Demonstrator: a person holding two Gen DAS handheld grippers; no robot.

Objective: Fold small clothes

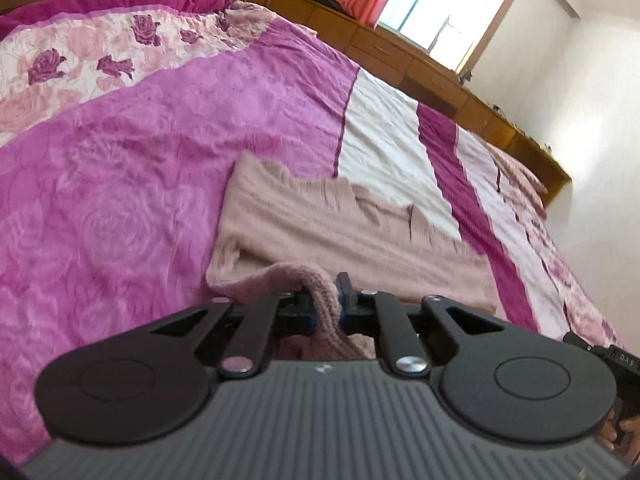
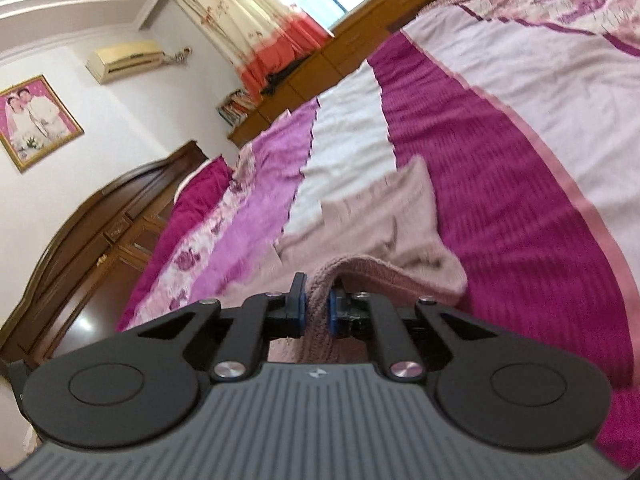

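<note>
Two grippers are seen clamped on one dusty-pink knitted garment [image 1: 320, 224] spread over a magenta-and-white floral bedspread [image 1: 120, 168]. The left gripper [image 1: 325, 300] has its jaws pressed onto a thick ribbed fold of knit, and the right gripper [image 2: 314, 308] is pinching a matching ribbed edge in the same way, so both jaws are closed on cloth rather than on each other. From each pair of jaws the garment runs forward and away across the bed, its long axis appearing to lie crosswise between the two hands; neither hand is judged nearer, since each already holds an end of the near edge. The coming fold is judged to depend on that held edge being carried forward over the flat part lying ahead. The pinched knit below the pads is hidden behind the gripper bodies, the far hem is blurred in the right wrist view, and what kind of garment it is cannot be told.
</note>
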